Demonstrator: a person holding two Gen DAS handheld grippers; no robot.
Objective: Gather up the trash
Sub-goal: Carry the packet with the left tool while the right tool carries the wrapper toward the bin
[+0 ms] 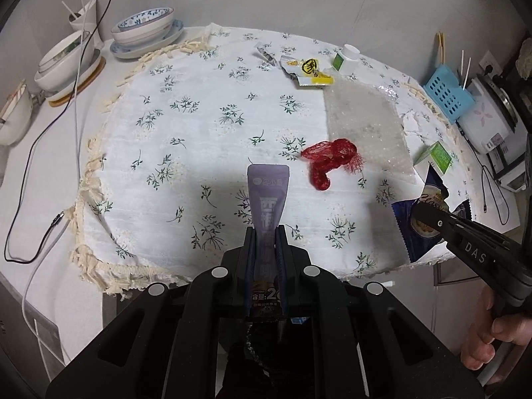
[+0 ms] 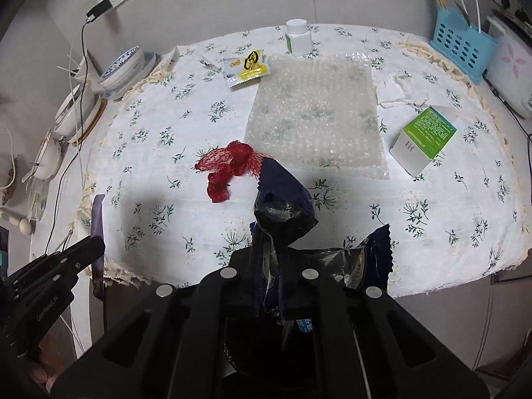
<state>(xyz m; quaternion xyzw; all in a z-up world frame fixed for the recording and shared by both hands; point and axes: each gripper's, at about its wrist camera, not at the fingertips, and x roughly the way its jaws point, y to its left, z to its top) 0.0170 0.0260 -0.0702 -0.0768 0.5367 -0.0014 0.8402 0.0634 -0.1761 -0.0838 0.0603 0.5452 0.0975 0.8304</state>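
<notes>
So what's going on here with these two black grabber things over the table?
A person is clearing trash from a cloth-covered table, one gripper in each hand. The left gripper has its jaws shut on a purple pouch; the right gripper is clamped on a crumpled dark blue snack bag. Both are held above the table's near edge. On the cloth lie a red mesh net, bubble wrap, yellow wrappers, a green box and a white bottle.
</notes>
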